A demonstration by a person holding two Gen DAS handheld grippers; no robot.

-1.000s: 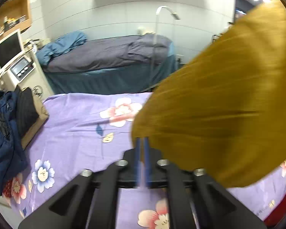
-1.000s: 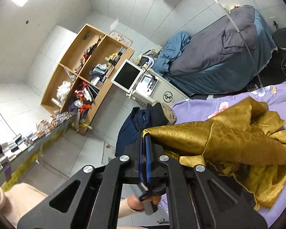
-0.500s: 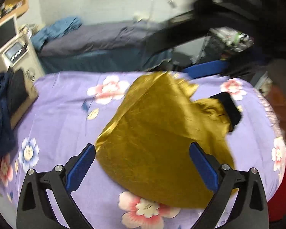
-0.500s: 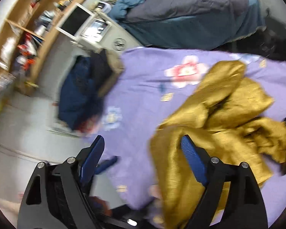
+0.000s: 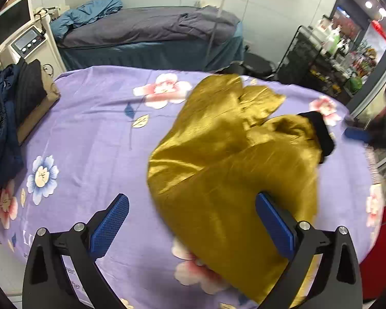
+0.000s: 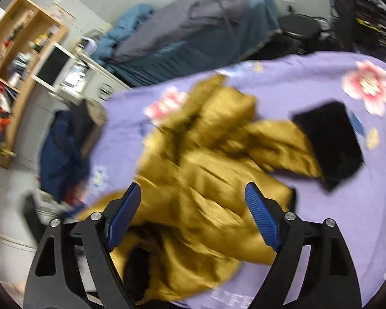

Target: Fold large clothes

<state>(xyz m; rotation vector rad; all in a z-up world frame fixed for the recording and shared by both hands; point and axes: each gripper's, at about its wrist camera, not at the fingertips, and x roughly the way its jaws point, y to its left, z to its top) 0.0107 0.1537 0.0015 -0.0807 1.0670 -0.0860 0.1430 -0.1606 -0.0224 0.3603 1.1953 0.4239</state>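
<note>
A mustard-gold jacket point(image 5: 234, 159) with a black cuff point(image 5: 320, 134) lies crumpled on a table under a purple flowered sheet point(image 5: 95, 128). It fills the middle of the right wrist view point(image 6: 213, 180), its black cuff point(image 6: 329, 141) to the right. My left gripper point(image 5: 193, 221) is open and empty, above the jacket's near edge. My right gripper point(image 6: 193, 211) is open and empty, above the jacket's middle. The right wrist view is blurred.
A pile of dark blue and black clothes point(image 5: 5, 118) sits at the table's left edge. Behind are a bed with grey and blue covers point(image 5: 151, 33), a white machine with a screen point(image 5: 15, 33), a wooden shelf point(image 6: 15, 59) and a cluttered rack point(image 5: 332, 51).
Both grippers were shut on the jacket and held it up one second ago. They have opened and let go, and the jacket has dropped onto the sheet.
</note>
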